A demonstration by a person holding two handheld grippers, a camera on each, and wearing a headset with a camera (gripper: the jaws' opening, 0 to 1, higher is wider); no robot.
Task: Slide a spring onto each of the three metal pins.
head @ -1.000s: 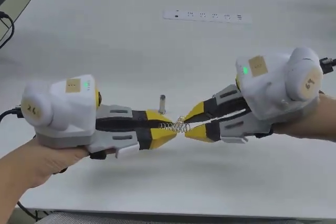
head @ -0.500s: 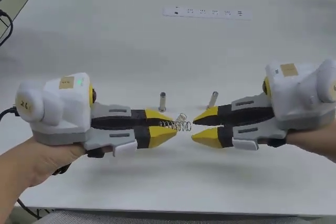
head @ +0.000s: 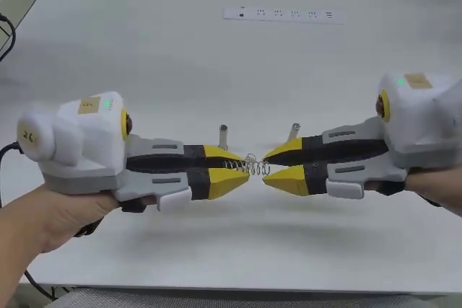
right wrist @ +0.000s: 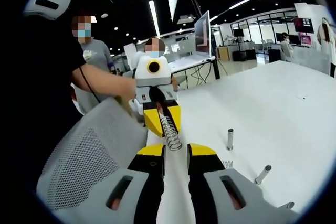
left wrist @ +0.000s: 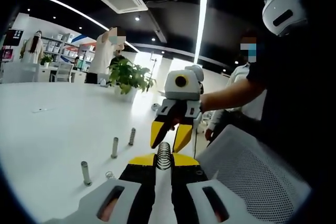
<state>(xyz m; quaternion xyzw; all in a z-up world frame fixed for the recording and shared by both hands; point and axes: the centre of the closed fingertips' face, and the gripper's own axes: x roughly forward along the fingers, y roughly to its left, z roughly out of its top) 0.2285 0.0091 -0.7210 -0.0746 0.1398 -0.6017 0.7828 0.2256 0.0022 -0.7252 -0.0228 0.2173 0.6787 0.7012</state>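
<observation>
L gripper, held level over the desk's near edge, is pinching a spring; R gripper is facing it tip-to-tip, jaws spread at the spring's free end.

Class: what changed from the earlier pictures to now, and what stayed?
The right tool drew back rightward from the spring, then returned, open jaws at its free end. The left tool kept gripping the spring; the pins stayed put.

Head view looks down on the bench; gripper views face each other (sharing the spring).
</observation>
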